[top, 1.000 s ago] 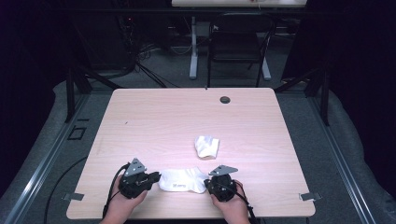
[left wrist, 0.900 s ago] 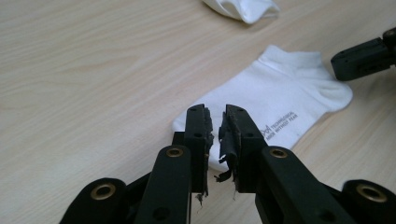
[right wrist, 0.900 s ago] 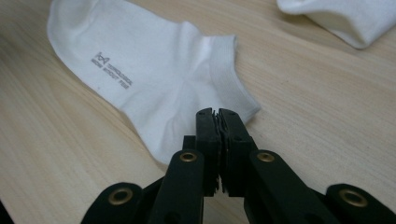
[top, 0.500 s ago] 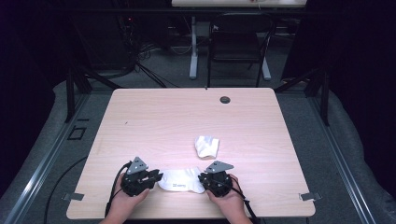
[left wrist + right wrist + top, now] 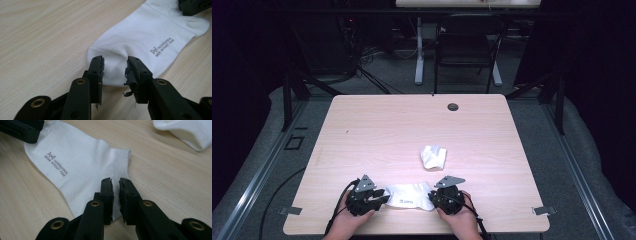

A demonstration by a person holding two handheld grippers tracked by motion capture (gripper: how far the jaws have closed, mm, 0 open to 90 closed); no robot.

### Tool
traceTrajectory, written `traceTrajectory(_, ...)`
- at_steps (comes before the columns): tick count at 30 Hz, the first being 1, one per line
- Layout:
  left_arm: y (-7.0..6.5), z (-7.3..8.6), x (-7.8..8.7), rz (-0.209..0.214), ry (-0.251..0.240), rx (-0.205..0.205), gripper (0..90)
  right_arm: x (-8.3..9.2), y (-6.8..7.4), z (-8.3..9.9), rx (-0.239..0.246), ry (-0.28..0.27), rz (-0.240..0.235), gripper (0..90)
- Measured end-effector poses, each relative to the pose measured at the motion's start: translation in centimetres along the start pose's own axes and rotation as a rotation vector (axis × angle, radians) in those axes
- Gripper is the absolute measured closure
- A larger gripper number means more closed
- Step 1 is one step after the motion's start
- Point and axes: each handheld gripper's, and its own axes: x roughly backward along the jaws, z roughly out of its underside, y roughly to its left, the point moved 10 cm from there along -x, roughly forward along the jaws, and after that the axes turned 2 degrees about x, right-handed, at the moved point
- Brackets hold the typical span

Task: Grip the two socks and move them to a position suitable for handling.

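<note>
The second white sock (image 5: 185, 132) is cut off by the right gripper view's top edge, its far side unseen.

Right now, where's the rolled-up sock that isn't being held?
In the high view, the bunched white sock lies alone right of the table's middle, just beyond the flat sock stretched between the two grippers.

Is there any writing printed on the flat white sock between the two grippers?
Yes: the left gripper view shows small grey lettering with a logo printed on the flat white sock, near its middle.
</note>
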Motion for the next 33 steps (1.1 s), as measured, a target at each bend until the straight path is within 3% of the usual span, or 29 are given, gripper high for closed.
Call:
traceTrajectory(5, -0.6, 0.2, 0.1, 0.002, 0.004, -0.017, 63.7, 0.7, -0.3, 0.6, -0.04, 0.009, 0.01, 81.1)
traceTrajectory(8, -1.1, 0.4, 0.2, 0.007, 0.01, -0.023, 62.8, 1.2, -0.3, 1.0, -0.052, 0.045, -0.014, 81.7)
traceTrajectory(14, -1.5, 0.6, 0.4, 0.022, 0.02, -0.02, 62.3, 1.6, -0.1, 1.4, -0.005, 0.083, 0.001, 83.1)
traceTrajectory(18, -1.4, 0.4, 0.5, 0.027, 0.017, -0.009, 60.7, 1.6, -0.1, 1.2, -0.012, 0.062, -0.006, 82.0)
traceTrajectory(23, -1.1, -0.8, 1.2, 0.04, -0.04, 0.011, 57.1, 2.0, -0.3, 0.3, -0.021, 0.004, 0.007, 80.4)
traceTrajectory(33, 1.1, -1.9, 1.7, -0.008, -0.088, 0.018, 53.3, 1.2, -2.4, -2.1, -0.022, -0.021, 0.047, 71.6)
